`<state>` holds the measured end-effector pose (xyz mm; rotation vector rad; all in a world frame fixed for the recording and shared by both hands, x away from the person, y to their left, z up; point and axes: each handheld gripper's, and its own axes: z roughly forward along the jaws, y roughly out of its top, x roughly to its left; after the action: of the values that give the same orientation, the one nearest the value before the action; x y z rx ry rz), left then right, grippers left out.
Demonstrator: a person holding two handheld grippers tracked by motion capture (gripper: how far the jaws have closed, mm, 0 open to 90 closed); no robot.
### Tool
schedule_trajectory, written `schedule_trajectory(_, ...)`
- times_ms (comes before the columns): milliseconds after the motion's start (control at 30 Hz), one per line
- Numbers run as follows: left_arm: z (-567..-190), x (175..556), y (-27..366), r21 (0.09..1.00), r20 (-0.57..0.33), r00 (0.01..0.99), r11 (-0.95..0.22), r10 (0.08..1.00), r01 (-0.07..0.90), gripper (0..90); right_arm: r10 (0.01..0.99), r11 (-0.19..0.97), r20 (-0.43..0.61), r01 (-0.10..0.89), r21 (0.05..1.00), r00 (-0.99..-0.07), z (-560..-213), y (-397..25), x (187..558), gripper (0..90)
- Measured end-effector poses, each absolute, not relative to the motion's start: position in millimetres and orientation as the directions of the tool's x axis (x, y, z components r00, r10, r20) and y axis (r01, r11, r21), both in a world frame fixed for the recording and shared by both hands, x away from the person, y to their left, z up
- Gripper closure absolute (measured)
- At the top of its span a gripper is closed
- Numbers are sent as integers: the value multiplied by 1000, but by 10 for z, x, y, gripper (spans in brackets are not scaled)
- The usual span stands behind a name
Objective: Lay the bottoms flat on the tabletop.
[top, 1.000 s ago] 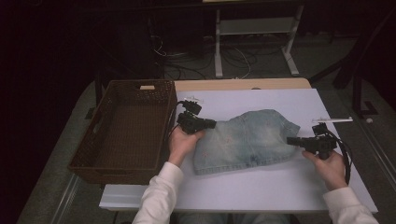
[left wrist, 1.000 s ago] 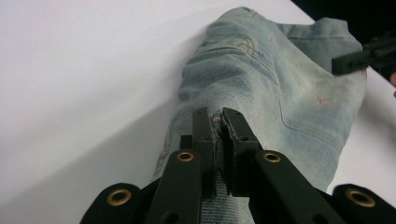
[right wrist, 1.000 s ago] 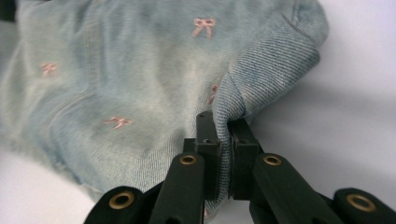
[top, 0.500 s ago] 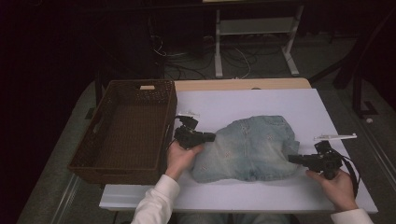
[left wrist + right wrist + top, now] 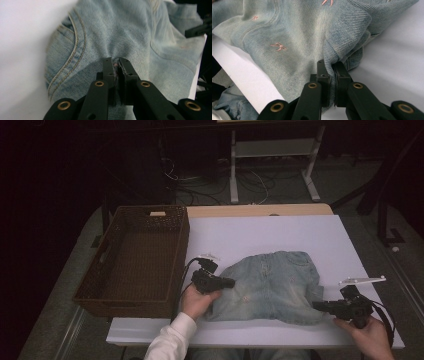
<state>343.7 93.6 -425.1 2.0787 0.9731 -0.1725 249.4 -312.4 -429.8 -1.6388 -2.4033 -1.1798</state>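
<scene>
- Denim shorts (image 5: pixel 270 285): lying on white table (image 5: pixel 280 235), beside basket (image 5: pixel 135 255).
- Left tool (image 5: pixel 116 65) and right tool (image 5: pixel 329 66): both pinching denim.
- Step, as judged: folding; you next lift both edges evenly.

Open white table (image 5: pixel 280 235) beyond the denim shorts (image 5: pixel 275 287); tall wicker basket (image 5: pixel 135 257) wall tight on the left.

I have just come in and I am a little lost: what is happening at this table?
A person is handling light blue denim jeans on a white table, with a tool in each hand. The left tool is shut on the denim at one side, and the right tool pinches a fold at the other. A brown wicker basket stands beside them.
</scene>
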Motion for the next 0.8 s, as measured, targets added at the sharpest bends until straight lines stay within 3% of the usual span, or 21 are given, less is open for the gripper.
schedule_trajectory(100, -4274, 3433, 916, 614, -425, 691, -375, 584, 695, 847, 800, 162, 397, 799, 578, -450, -4293, -3142, 2495, 769)
schedule_trajectory(333, -4290, 3450, 928, 611, -439, 686, -367, 581, 701, 847, 824, 148, 338, 749, 646, -454, -4207, -3226, 2509, 484)
schedule_trajectory(567, -4295, 3465, 934, 614, -442, 689, -367, 575, 699, 846, 830, 120, 341, 740, 662, -440, -4184, -3292, 2777, 236)
schedule_trajectory(800, -4290, 3472, 936, 612, -443, 687, -366, 575, 701, 846, 822, 90, 373, 744, 662, -431, -4244, -3389, 3101, 213)
